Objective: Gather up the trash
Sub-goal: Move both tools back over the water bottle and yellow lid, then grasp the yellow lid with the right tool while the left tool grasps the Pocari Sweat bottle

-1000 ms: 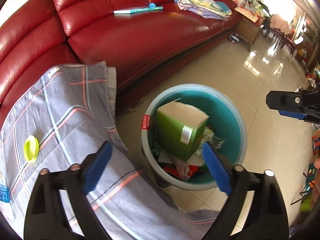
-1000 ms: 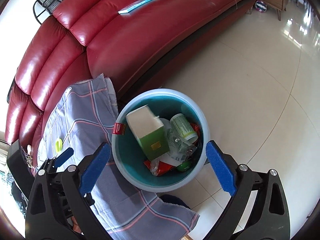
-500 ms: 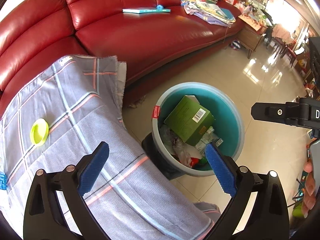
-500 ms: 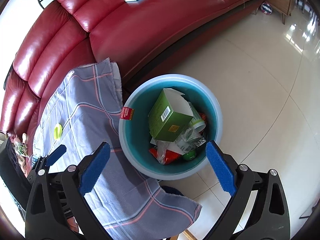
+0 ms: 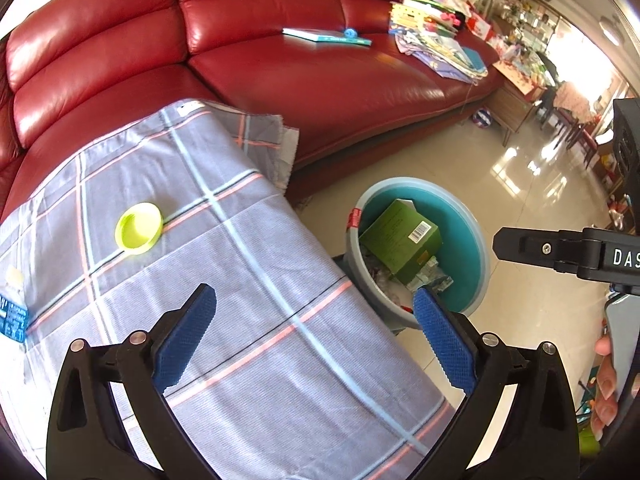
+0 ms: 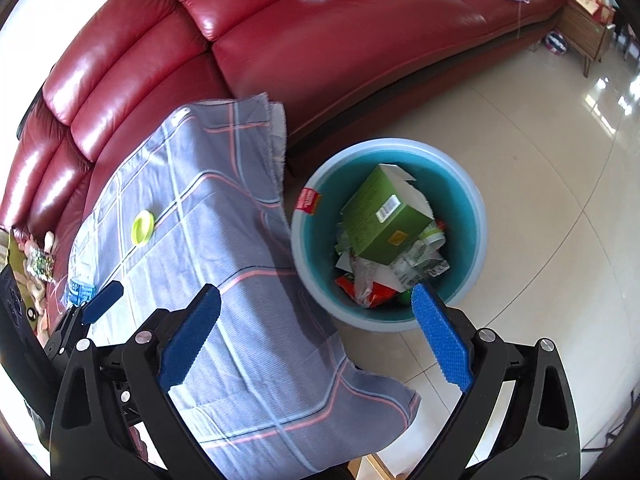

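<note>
A teal bin (image 5: 474, 236) (image 6: 464, 184) stands on the floor beside the cloth-covered table. A green carton (image 5: 396, 236) (image 6: 380, 220) lies inside it on wrappers and a red packet (image 6: 376, 290). A yellow-green lid (image 5: 139, 229) (image 6: 142, 228) lies on the plaid cloth (image 5: 240, 280) (image 6: 208, 240). A clear bottle with a blue label (image 5: 12, 312) (image 6: 80, 288) lies at the cloth's left edge. My left gripper (image 5: 314, 336) is open and empty above the cloth. My right gripper (image 6: 316, 336) is open and empty, above the table edge next to the bin.
A red leather sofa (image 5: 280, 64) (image 6: 280, 40) runs behind the table and bin, with a book (image 5: 326, 35) and stacked papers (image 5: 436, 48) on its seat. Glossy tile floor (image 6: 560, 160) spreads right of the bin. A wooden side table (image 5: 516, 108) stands at the sofa's end.
The green carton dropped from my left gripper's reach into the bin and settled on its side. Both grippers have pulled back from the bin toward the table, staying open.
</note>
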Action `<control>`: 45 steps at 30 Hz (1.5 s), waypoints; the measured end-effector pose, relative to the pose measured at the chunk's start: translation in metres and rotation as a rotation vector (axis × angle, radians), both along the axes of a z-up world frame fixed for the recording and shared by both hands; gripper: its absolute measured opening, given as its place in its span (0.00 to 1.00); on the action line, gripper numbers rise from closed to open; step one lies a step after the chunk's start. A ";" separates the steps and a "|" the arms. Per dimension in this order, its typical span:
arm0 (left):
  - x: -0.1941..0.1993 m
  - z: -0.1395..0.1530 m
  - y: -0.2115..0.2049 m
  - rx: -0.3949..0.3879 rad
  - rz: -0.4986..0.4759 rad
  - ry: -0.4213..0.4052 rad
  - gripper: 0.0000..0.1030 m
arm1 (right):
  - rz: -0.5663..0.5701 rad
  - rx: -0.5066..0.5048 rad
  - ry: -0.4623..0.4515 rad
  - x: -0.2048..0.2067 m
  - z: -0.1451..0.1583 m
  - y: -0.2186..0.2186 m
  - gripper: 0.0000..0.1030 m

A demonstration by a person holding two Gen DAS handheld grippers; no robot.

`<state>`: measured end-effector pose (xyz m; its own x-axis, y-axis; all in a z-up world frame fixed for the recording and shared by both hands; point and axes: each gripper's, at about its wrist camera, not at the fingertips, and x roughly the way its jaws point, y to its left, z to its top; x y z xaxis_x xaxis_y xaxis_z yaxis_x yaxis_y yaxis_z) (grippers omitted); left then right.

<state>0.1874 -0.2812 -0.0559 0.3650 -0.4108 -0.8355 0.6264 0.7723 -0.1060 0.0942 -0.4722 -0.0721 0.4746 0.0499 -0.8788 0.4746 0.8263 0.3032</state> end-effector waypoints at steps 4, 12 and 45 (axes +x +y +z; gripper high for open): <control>0.003 0.004 0.032 0.000 0.038 -0.004 0.96 | 0.063 -0.025 -0.011 0.014 0.006 0.031 0.90; 0.031 0.008 0.125 -0.005 0.180 -0.016 0.96 | 0.242 -0.099 -0.014 0.066 0.006 0.112 0.90; 0.145 -0.029 0.311 0.076 0.442 0.026 0.96 | 0.425 -0.236 0.134 0.242 -0.070 0.248 0.52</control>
